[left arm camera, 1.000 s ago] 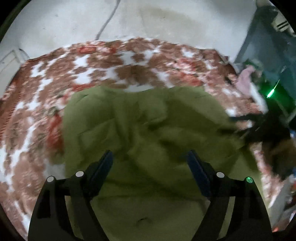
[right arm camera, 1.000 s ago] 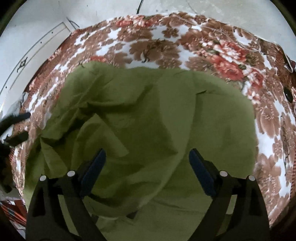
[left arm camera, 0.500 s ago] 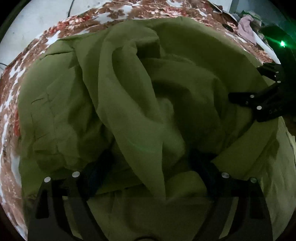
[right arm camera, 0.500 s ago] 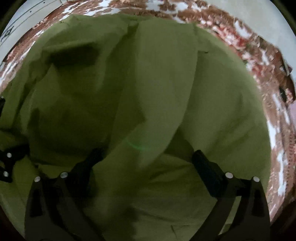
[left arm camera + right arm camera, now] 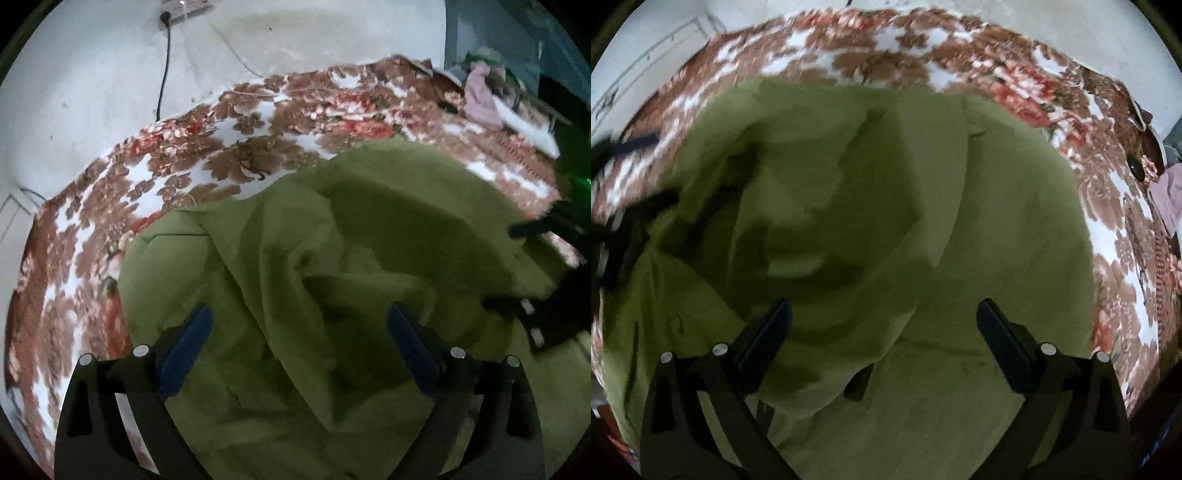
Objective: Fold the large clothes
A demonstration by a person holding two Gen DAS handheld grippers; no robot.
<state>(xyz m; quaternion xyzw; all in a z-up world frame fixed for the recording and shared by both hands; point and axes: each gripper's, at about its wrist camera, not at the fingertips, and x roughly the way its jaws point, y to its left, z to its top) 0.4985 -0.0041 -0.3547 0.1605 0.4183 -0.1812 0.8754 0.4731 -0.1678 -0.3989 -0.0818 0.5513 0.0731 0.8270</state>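
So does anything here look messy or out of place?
Only the large olive-green cloth garment: it lies bunched in deep, uneven folds on the brown-and-red floral bedspread, not flat. Nothing looks torn or spilled.

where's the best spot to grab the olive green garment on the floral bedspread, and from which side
Probably the raised fold ridge running down the middle of the crumpled olive green cloth garment. It stands proud of the floral bedspread, so the open left claw, already straddling it, could come straight down from above and pinch across it. The flat areas offer no edge to catch.
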